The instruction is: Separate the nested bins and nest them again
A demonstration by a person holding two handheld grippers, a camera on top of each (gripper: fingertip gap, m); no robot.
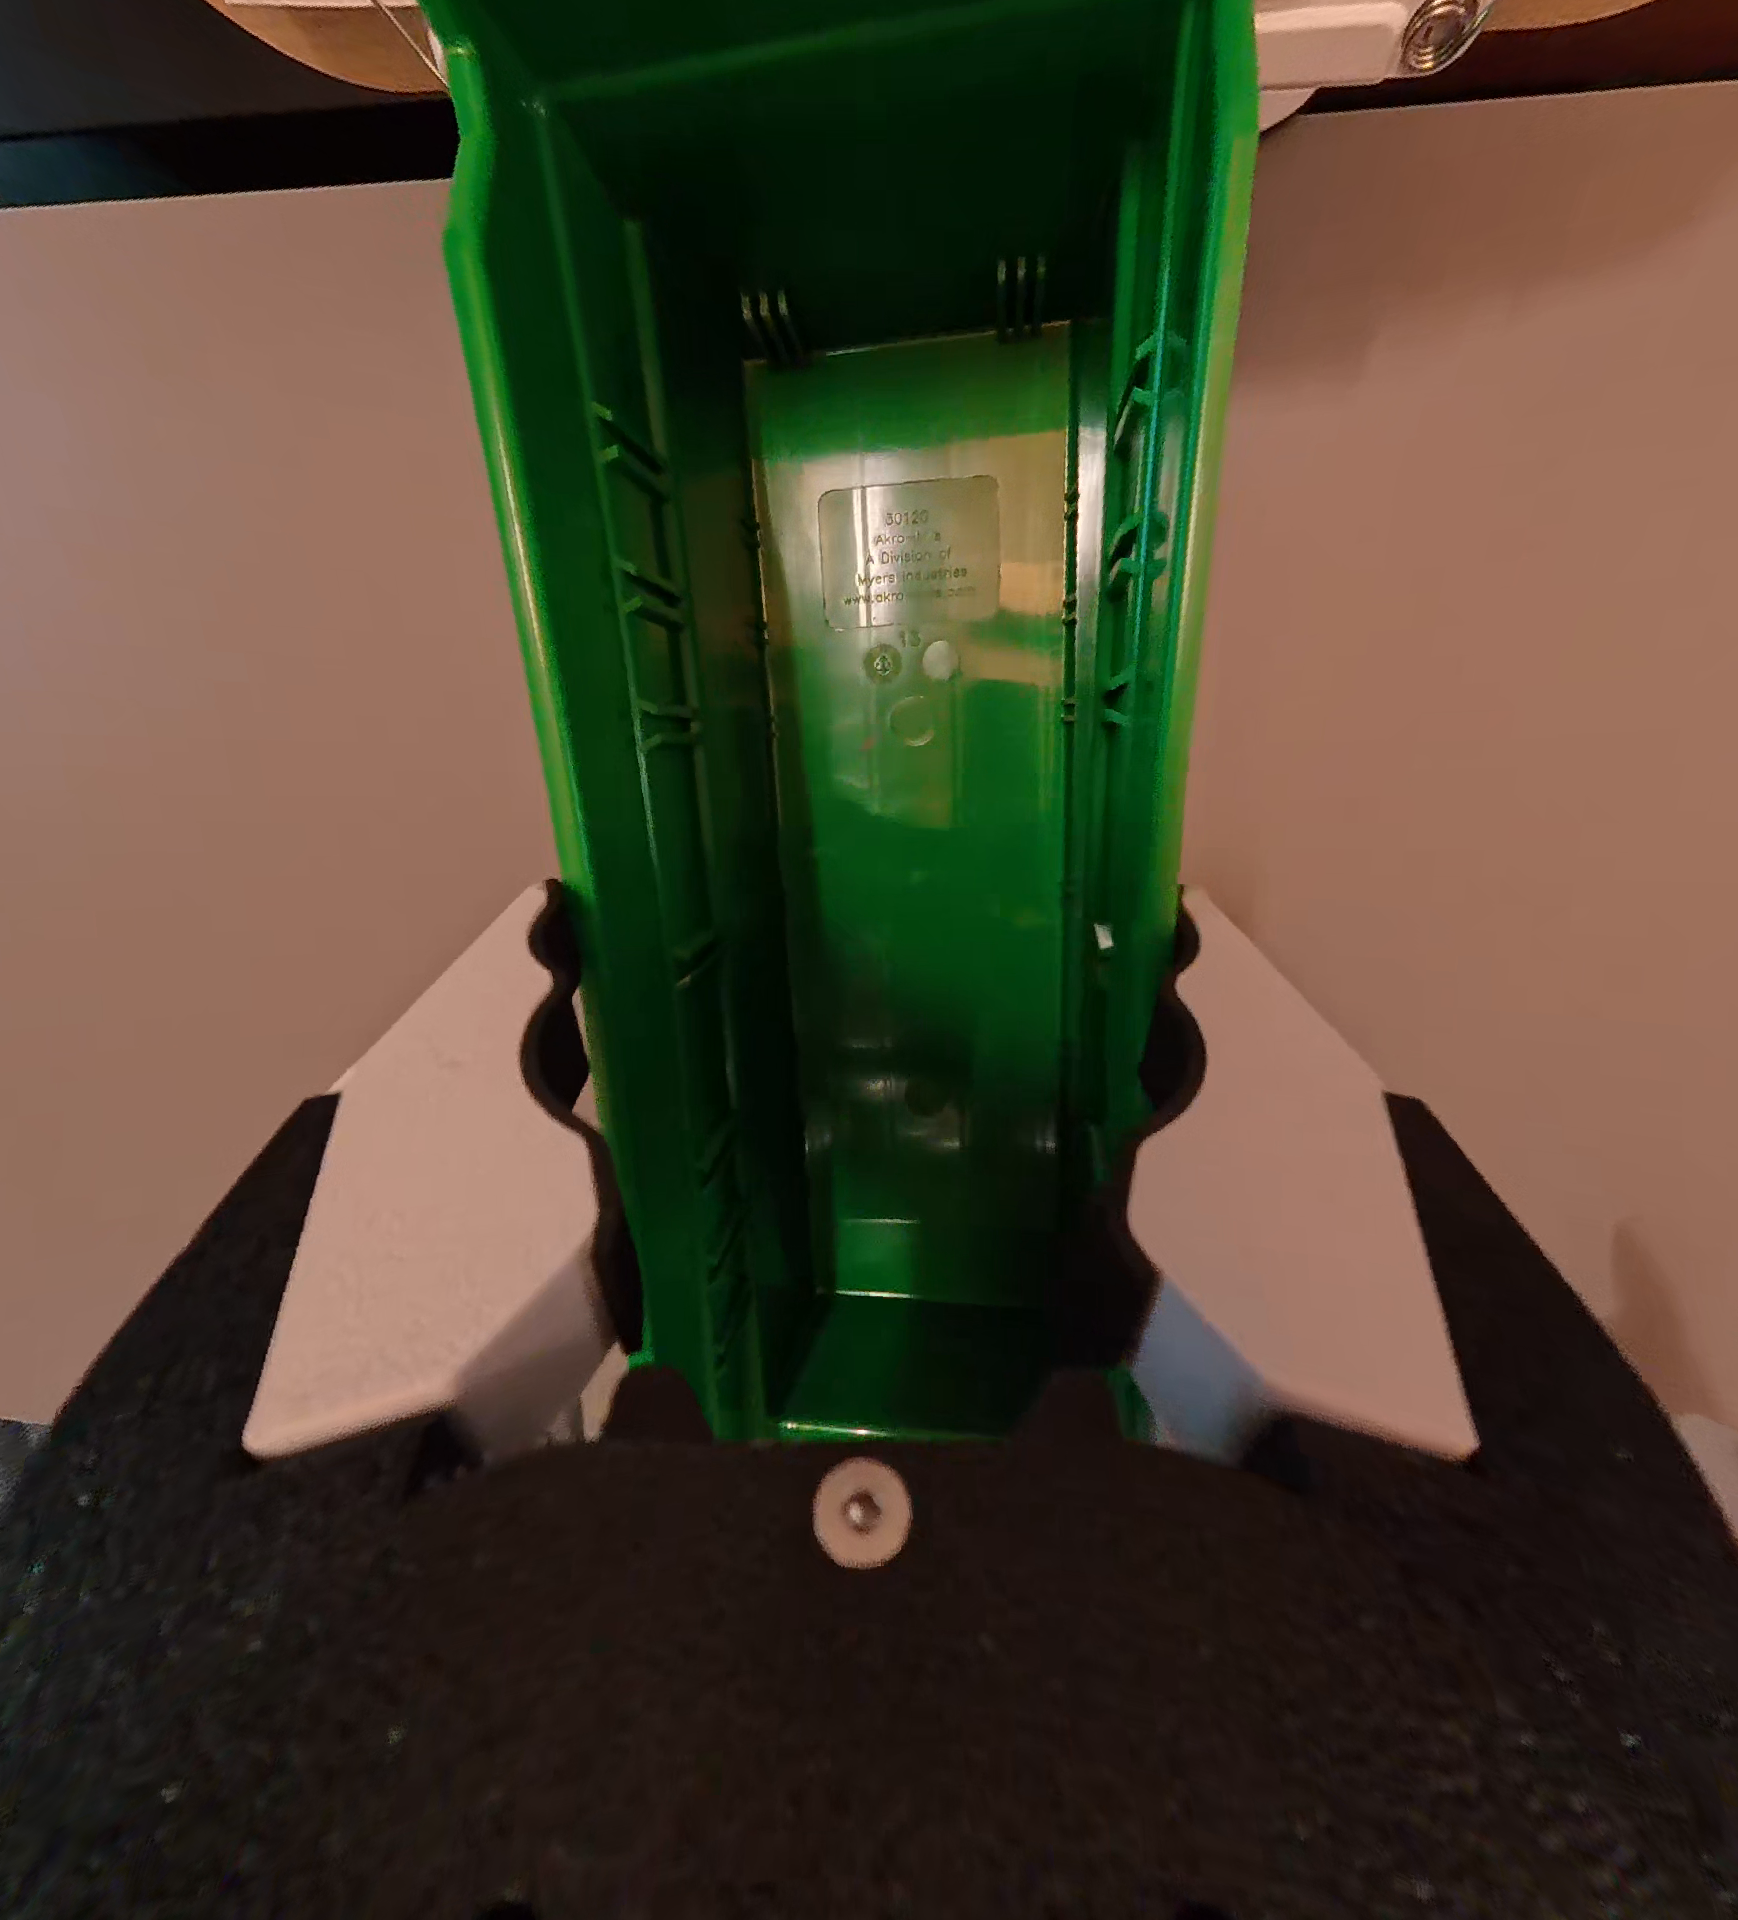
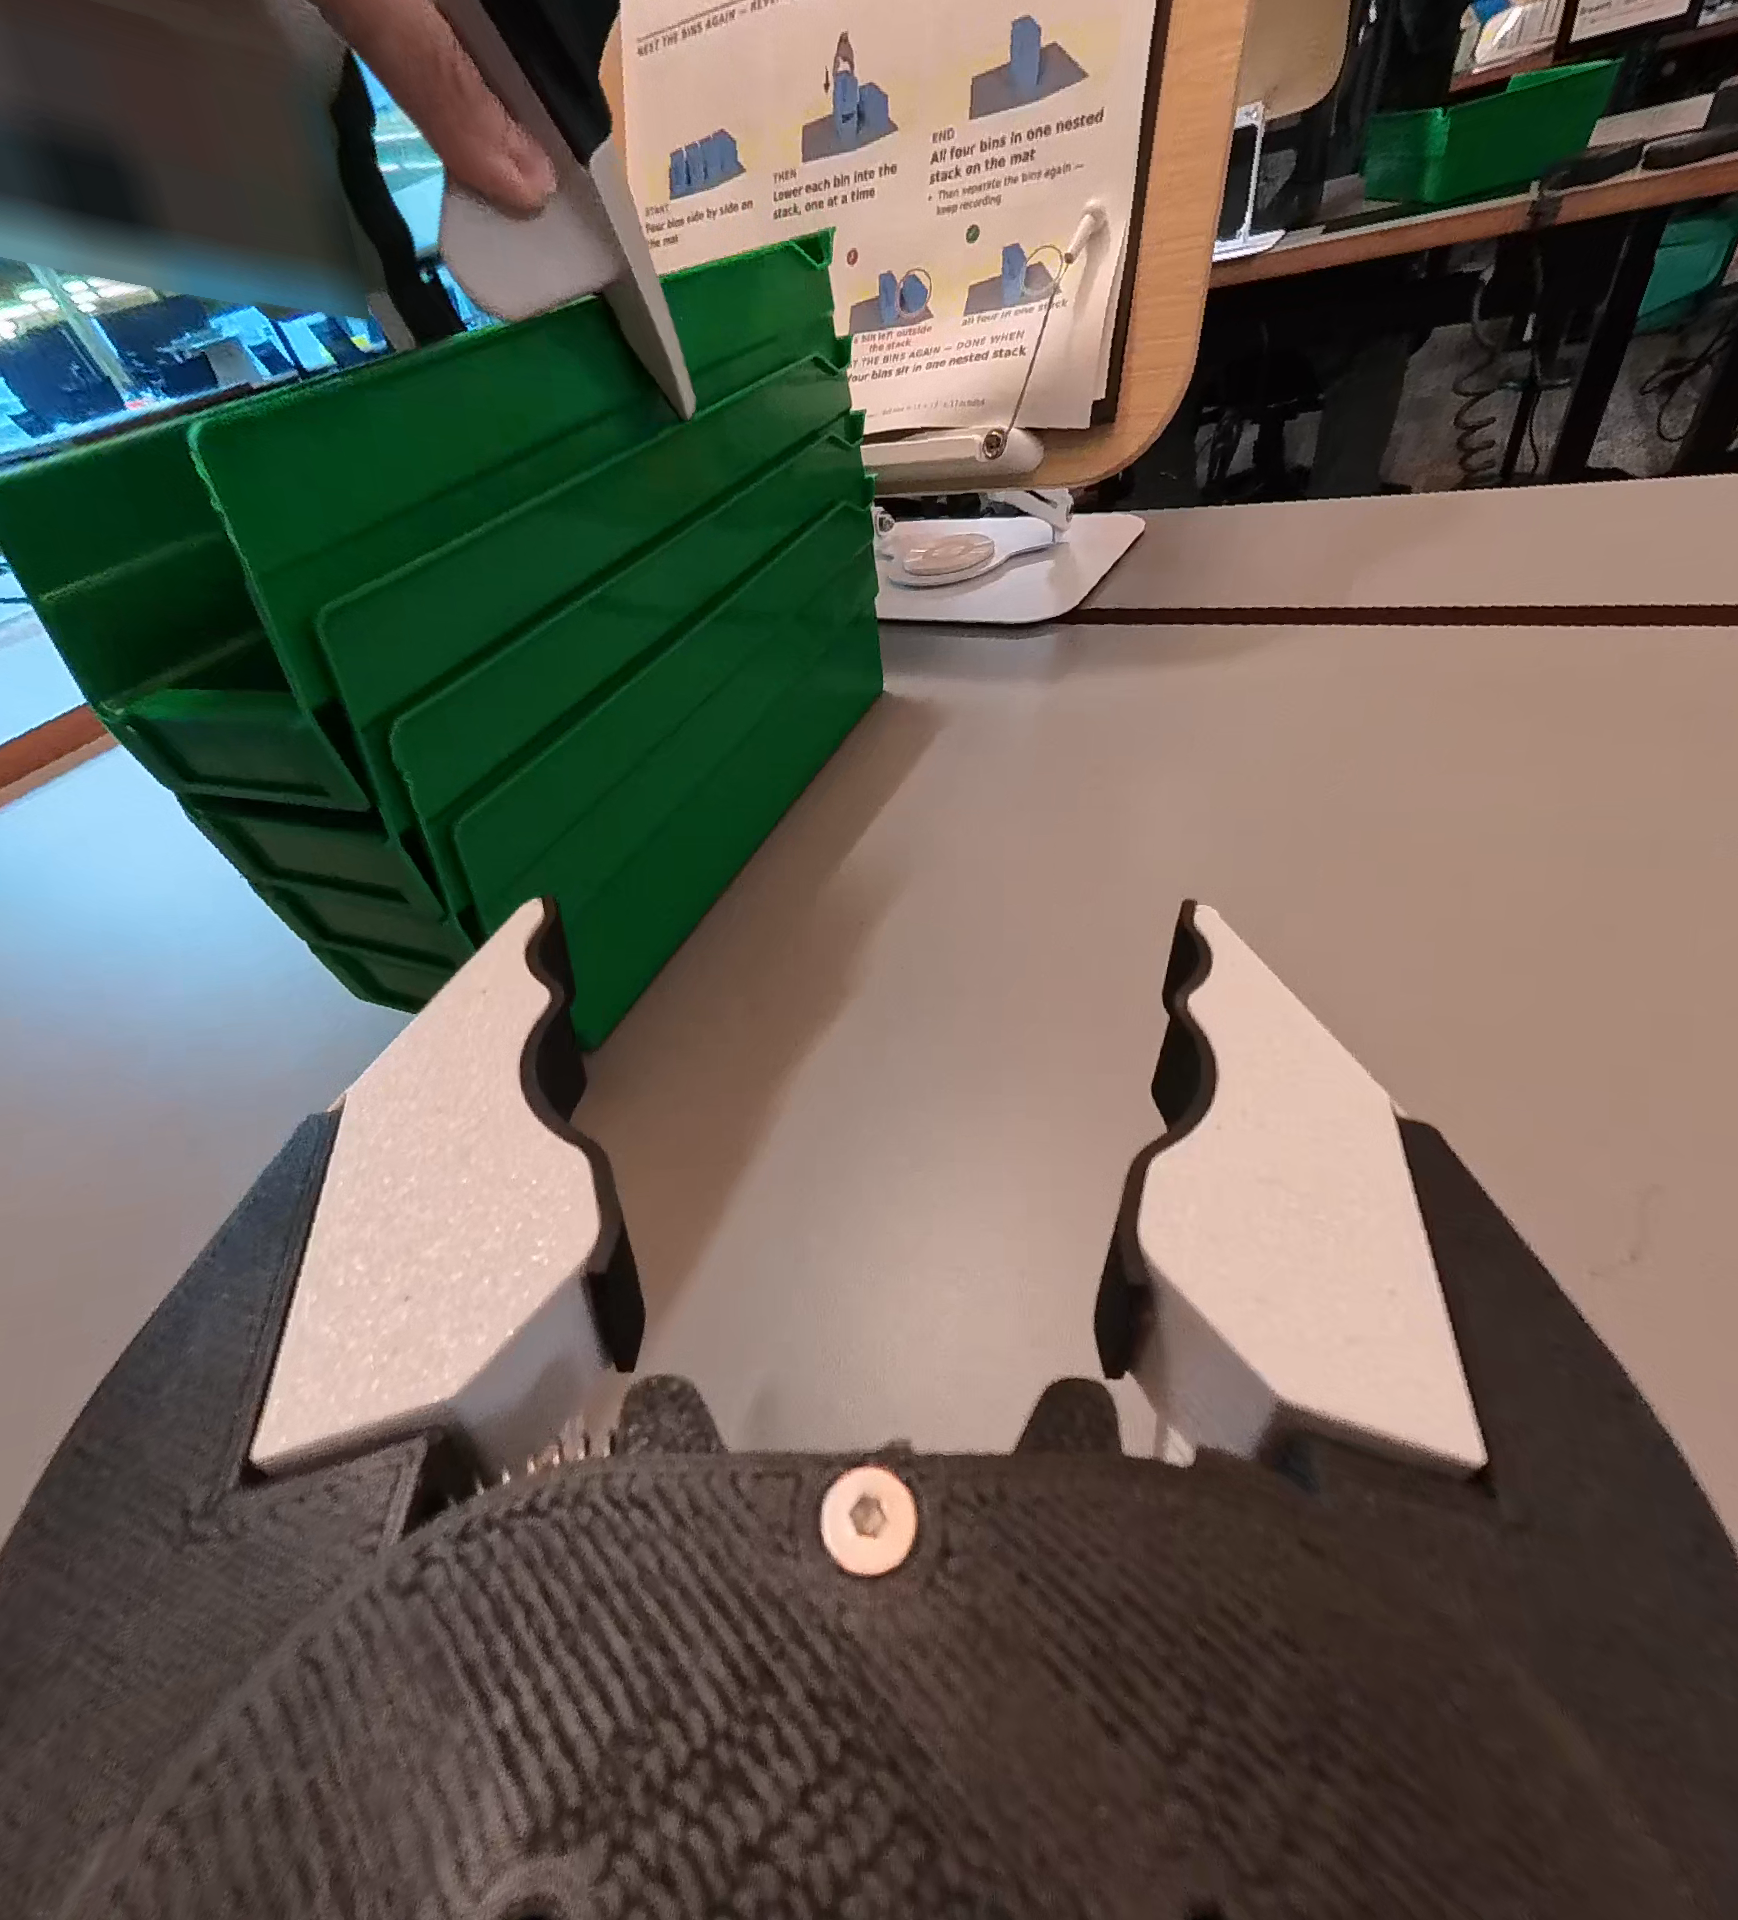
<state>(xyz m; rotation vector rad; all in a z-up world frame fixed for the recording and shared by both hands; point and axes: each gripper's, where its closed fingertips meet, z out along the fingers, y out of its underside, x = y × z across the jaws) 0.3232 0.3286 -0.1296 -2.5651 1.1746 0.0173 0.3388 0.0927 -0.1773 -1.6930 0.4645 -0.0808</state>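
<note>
Several green bins (image 2: 636, 727) stand nested in one stack on the grey table (image 2: 1364, 831), at the left of the right wrist view. My left gripper (image 1: 865, 899) comes down from above and is shut on the outer side walls of the top bin (image 1: 906, 727), whose empty inside fills the left wrist view. In the right wrist view one of its fingers (image 2: 636, 301) lies against the top bin's wall (image 2: 449, 457), which stands higher out of the stack than the others. My right gripper (image 2: 865, 914) is open and empty, low over the table just right of the stack.
A stand holding an instruction sheet (image 2: 896, 187) is behind the stack, its base (image 2: 1000, 561) on the table. A dark slot (image 2: 1416, 615) crosses the table at the back right. A person's hand (image 2: 470, 135) holds the left gripper. Shelves with another green bin (image 2: 1488, 135) are far behind.
</note>
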